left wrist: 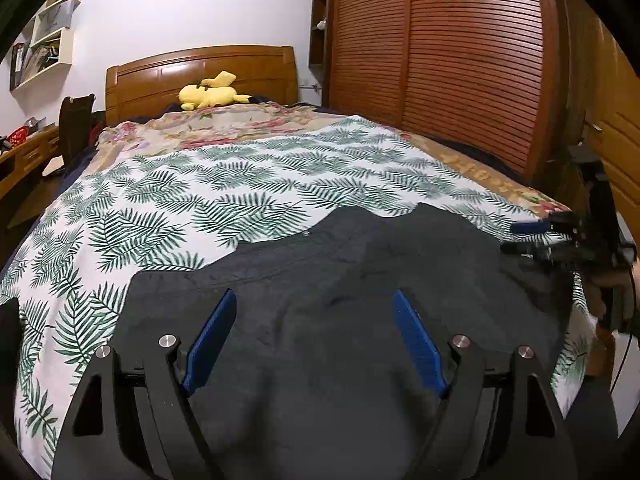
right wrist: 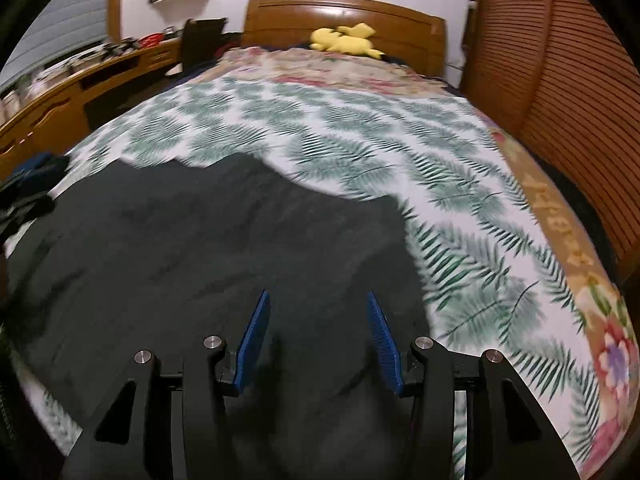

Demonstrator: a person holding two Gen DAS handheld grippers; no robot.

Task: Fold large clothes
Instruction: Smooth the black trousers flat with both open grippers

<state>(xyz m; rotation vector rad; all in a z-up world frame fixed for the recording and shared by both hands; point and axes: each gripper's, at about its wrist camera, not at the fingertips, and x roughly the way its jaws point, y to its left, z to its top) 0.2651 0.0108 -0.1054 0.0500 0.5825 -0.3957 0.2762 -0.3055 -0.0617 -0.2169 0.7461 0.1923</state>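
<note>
- The dark garment is judged to be soft, light and limp; it is best taken at an edge or a corner, not in the middle.
- It is seen as dark grey, slightly wrinkled, and spread flat on the leaf-patterned sheet at the near end of the bed.
- The left gripper is held wide apart above the cloth, with nothing clamped.
- The right gripper is also apart and empty.

One dark garment, one fern-print sheet, one yellow plush toy, two grippers.
</note>
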